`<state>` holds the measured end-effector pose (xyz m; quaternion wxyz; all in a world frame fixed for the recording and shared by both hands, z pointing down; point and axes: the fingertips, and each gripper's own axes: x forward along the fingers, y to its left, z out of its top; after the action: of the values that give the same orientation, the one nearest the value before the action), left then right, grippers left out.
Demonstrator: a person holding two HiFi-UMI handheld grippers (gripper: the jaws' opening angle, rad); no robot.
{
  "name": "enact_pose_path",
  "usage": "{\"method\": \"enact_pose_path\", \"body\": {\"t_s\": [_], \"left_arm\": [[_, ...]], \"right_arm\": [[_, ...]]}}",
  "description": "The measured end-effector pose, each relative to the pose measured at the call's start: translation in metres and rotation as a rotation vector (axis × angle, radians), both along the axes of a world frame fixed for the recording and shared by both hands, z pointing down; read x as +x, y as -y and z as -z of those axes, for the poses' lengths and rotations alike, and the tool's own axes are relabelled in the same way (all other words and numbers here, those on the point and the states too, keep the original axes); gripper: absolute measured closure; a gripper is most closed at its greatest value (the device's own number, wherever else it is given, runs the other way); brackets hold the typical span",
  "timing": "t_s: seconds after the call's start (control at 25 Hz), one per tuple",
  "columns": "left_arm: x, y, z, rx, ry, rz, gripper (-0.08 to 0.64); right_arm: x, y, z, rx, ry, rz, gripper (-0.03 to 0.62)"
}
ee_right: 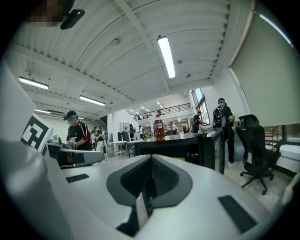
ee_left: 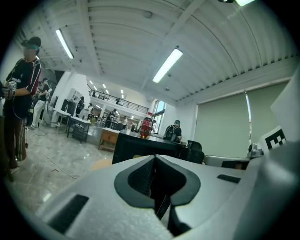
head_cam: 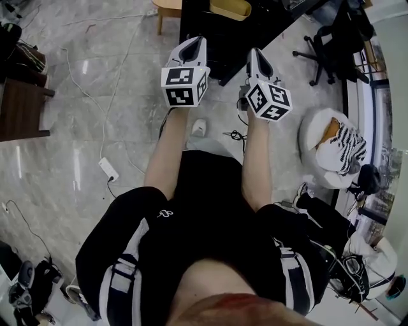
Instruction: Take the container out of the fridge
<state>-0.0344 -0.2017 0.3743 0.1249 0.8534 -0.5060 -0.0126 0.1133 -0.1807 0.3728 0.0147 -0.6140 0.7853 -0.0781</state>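
My left gripper (head_cam: pixel 196 41) and right gripper (head_cam: pixel 254 53) are held side by side at waist height, both shut and empty, pointing at a black cabinet-like unit (head_cam: pixel 217 38). That black unit (ee_left: pixel 140 147) (ee_right: pixel 178 147) stands a few steps ahead in both gripper views, with a red bottle (ee_left: pixel 146 127) (ee_right: pixel 159 130) on top. A yellow tub-like object (head_cam: pixel 231 7) lies on its top. The left gripper (ee_left: pixel 154 159) and right gripper (ee_right: pixel 151 159) show their pads pressed together. I cannot make out a fridge door or a container in it.
Marble floor with loose cables and a white power strip (head_cam: pixel 108 169). A black office chair (head_cam: pixel 328 48) (ee_right: pixel 253 150) stands right of the unit and a wooden stool (head_cam: pixel 167 9) left of it. White seat with striped cloth (head_cam: pixel 331 149) at right. A person (ee_left: pixel 21 93) stands far left.
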Motion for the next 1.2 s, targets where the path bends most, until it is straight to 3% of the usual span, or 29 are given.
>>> {"method": "enact_pose_path", "body": {"t_s": [0.48, 0.64, 0.76, 0.96, 1.2], "left_arm": [[0.044, 0.085, -0.023, -0.016, 0.103, 0.024, 0.551], [0.067, 0.093, -0.032, -0.011, 0.207, -0.009, 0.551], [0.08, 0.101, -0.032, -0.022, 0.161, -0.031, 0.55], [0.077, 0.113, -0.041, -0.046, 0.153, -0.011, 0.551], [0.079, 0.119, -0.046, -0.053, 0.139, -0.003, 0.55]], "right_arm": [[0.055, 0.101, -0.016, 0.012, 0.033, 0.008, 0.58], [0.073, 0.108, -0.018, 0.009, 0.031, 0.001, 0.58], [0.087, 0.115, -0.02, 0.012, 0.036, -0.021, 0.58], [0.075, 0.121, -0.028, 0.002, -0.037, 0.028, 0.58], [0.056, 0.138, -0.036, -0.021, -0.201, 0.106, 0.578]]}}
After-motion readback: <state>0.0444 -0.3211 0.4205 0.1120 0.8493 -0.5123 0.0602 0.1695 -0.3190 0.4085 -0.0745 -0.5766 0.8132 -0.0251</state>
